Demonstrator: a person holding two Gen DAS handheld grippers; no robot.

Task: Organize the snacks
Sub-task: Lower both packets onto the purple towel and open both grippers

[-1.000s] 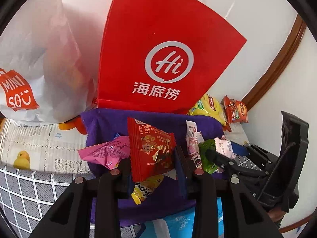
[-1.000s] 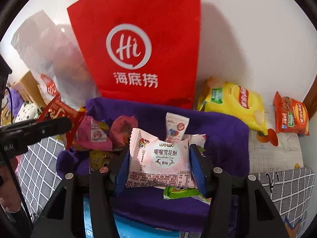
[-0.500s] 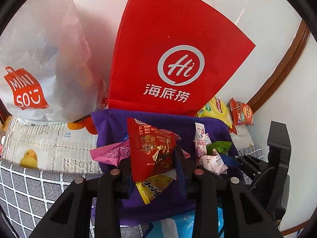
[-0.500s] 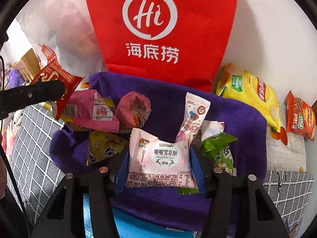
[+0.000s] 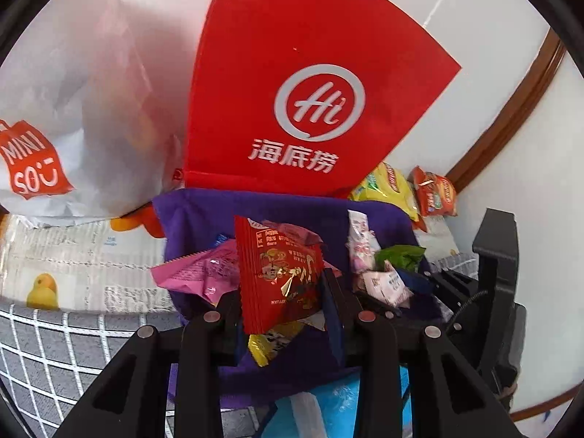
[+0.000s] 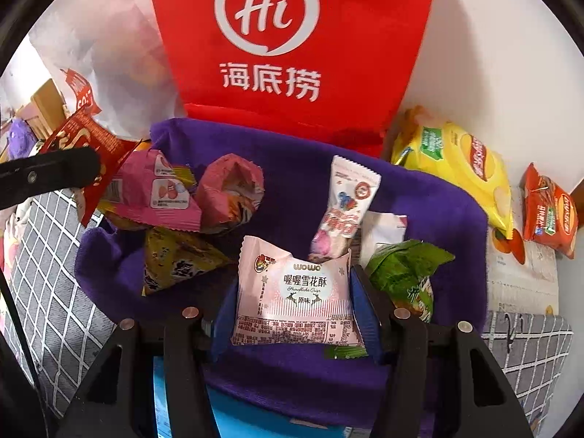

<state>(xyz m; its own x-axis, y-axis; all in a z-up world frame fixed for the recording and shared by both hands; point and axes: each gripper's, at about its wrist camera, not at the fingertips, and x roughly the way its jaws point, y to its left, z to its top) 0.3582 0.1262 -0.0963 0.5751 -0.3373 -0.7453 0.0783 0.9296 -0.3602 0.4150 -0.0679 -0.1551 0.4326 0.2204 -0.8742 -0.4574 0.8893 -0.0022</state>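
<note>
red packet [image 5: 279,273]: we have it clamped upright between the left gripper [image 5: 283,301] fingers, over the near-left part of the purple bin [image 5: 189,215]; not resting on the pile.
left gripper: jaws narrow, shut against both side edges of the red packet.
pink wowo packet [image 6: 294,294]: we hold it in the right gripper [image 6: 294,308], face towards the camera, over the near edge of the purple bin.
right gripper: blue pads [image 6: 359,301] pressed on both sides of the pink wowo packet.
purple bin: soft cloth walls, open top, holds loose snacks; sits on a grey checked cloth [image 6: 47,277].
inside, left: magenta packet [image 6: 158,191], crumpled pink wrapper [image 6: 231,191], yellow-black packet [image 6: 175,261] below them.
inside, right: tall white-pink sachet [image 6: 345,206] leaning upright, green packet [image 6: 405,273] at the near-right corner.
behind the bin: red Hi bag [image 6: 292,36] standing against the wall, touching the bin's far edge.
left of that: white Miniso bag [image 5: 73,109].
right of the bin, outside: yellow chip bag [image 6: 460,168], then orange chip bag [image 6: 549,211], both on a printed mat by the wall.
</note>
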